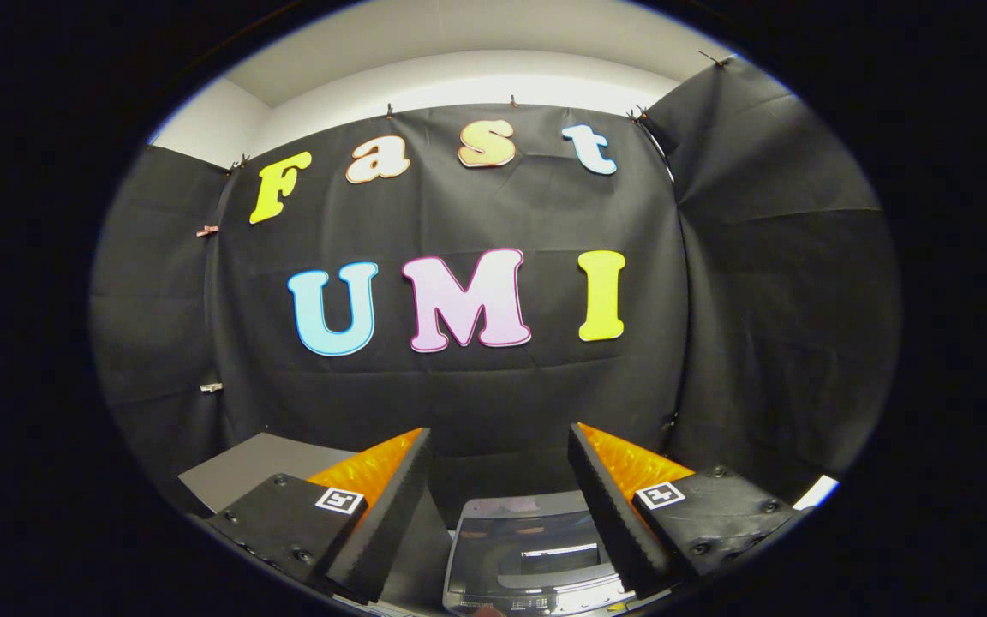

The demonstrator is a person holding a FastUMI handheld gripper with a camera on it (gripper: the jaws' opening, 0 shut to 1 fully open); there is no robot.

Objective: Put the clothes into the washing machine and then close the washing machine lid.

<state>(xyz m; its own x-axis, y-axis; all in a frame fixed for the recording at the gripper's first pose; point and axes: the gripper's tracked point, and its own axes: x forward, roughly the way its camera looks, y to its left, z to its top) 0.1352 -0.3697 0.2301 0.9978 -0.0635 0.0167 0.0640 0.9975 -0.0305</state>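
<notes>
My gripper (pixel 500 441) is held high and stands open, its two black ribbed fingers (pixel 391 506) with orange backs spread wide and nothing between them. Far below, seen through the gap between the fingers, is the small grey washing machine (pixel 536 557). Its glossy transparent lid (pixel 536 536) reflects a strip of light; whether the lid is up or down I cannot tell. I see no clothes in this view.
The black cloth booth wall (pixel 476 403) rises straight ahead and wraps round to the right. A grey tabletop (pixel 241 471) shows beside the left finger. A white edge (pixel 817 493) peeks out past the right finger.
</notes>
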